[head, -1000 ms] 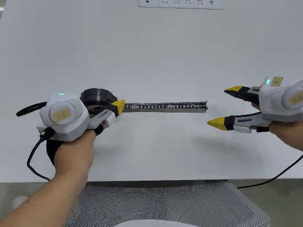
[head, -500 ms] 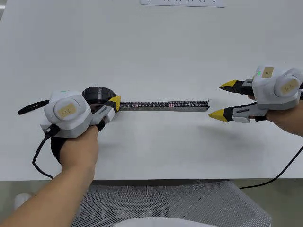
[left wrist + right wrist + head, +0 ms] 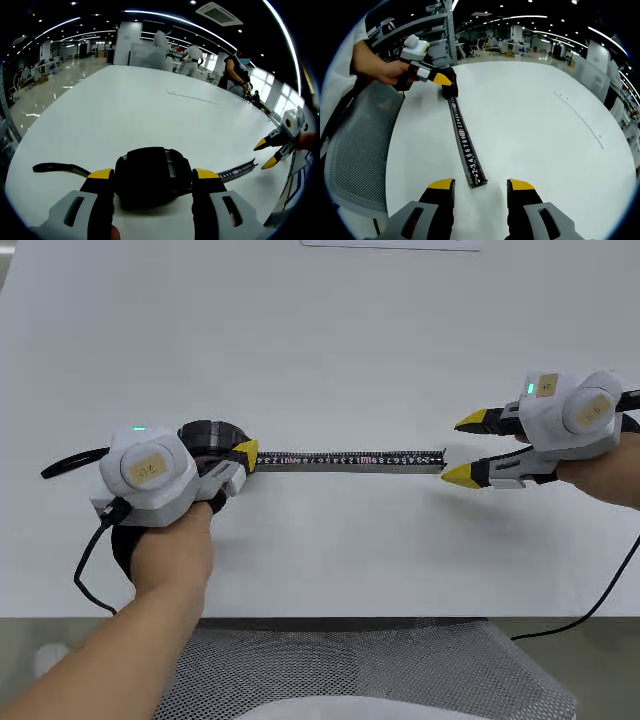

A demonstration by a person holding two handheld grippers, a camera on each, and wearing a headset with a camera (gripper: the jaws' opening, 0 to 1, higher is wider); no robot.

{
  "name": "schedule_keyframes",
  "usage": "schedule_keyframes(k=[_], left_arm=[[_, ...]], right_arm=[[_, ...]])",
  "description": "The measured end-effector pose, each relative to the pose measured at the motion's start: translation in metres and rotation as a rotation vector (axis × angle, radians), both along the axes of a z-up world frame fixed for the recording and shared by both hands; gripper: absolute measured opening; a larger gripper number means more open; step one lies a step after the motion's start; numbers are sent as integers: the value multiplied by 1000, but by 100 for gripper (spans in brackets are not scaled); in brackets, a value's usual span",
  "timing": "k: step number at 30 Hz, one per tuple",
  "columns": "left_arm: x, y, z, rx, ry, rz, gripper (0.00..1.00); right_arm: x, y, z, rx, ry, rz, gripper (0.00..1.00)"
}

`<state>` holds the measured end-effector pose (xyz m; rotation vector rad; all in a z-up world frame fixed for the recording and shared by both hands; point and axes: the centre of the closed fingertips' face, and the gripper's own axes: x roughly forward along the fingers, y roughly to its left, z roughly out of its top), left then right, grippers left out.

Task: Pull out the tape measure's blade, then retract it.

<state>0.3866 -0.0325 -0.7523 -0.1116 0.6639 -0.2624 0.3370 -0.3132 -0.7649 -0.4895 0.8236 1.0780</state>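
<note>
With the left gripper [image 3: 238, 467], clamping the tape measure's black case [image 3: 208, 437] from both sides, down on the white table [image 3: 340, 340]. Holding the right gripper [image 3: 465, 449] wide open, gripping nothing, its tips just beside the blade's free end. Noting the blade [image 3: 350, 461] lying flat on the table, drawn out from the case toward the right gripper. Noting a black strap [image 3: 66, 462] trailing off the case's far side.

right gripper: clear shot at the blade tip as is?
Probably yes. The right gripper is open, the blade tip lies just at the mouth of its jaws, and nothing sits between. The left gripper is clamped on the case.
</note>
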Motion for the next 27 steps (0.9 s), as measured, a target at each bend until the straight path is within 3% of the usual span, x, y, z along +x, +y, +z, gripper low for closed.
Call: schedule_keyframes(k=[7,9,18,27], left_arm=[[0,1,0,-1,3,1,58],[0,1,0,0,5,2,58],[1,1,-1,-1,9,4,58],[1,1,-1,-3,15,6,58]], right_arm=[[-2,3,-9,-58,17,76,28],[-1,7,-9,-50,21,79,27],[0,5,-19,-114,22,163,22],[2,9,-22,-99,39,174,17]])
